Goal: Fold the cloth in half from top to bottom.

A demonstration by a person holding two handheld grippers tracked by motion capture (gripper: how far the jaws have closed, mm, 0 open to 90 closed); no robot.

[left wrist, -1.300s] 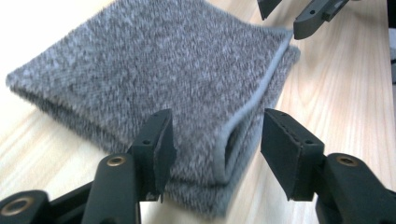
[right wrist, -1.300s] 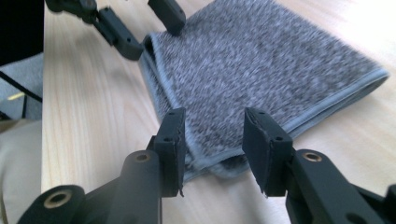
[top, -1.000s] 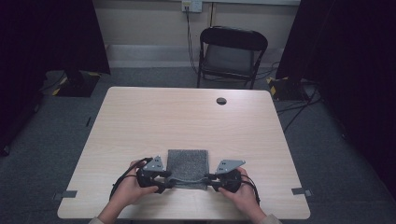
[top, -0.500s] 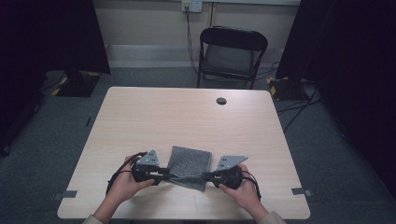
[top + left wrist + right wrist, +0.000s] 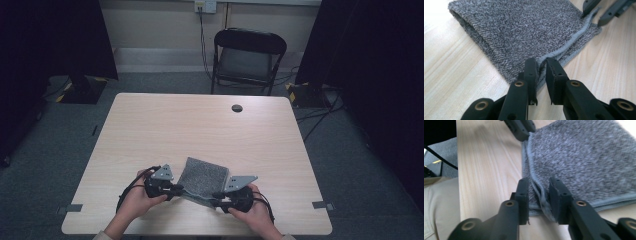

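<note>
High view: folded grey towel (image 5: 202, 176) lies long axis toward the chair (image 5: 248, 59).

You work in a studio-like lab room: bare wooden table (image 5: 200, 130), black curtains (image 5: 50, 40), folding chair (image 5: 248, 57), wall socket (image 5: 205, 5), grey carpet (image 5: 350, 165).

Your left gripper (image 5: 541, 65) closes on the towel's (image 5: 202, 176) near edge while your right gripper (image 5: 539, 187) loosens.
</note>
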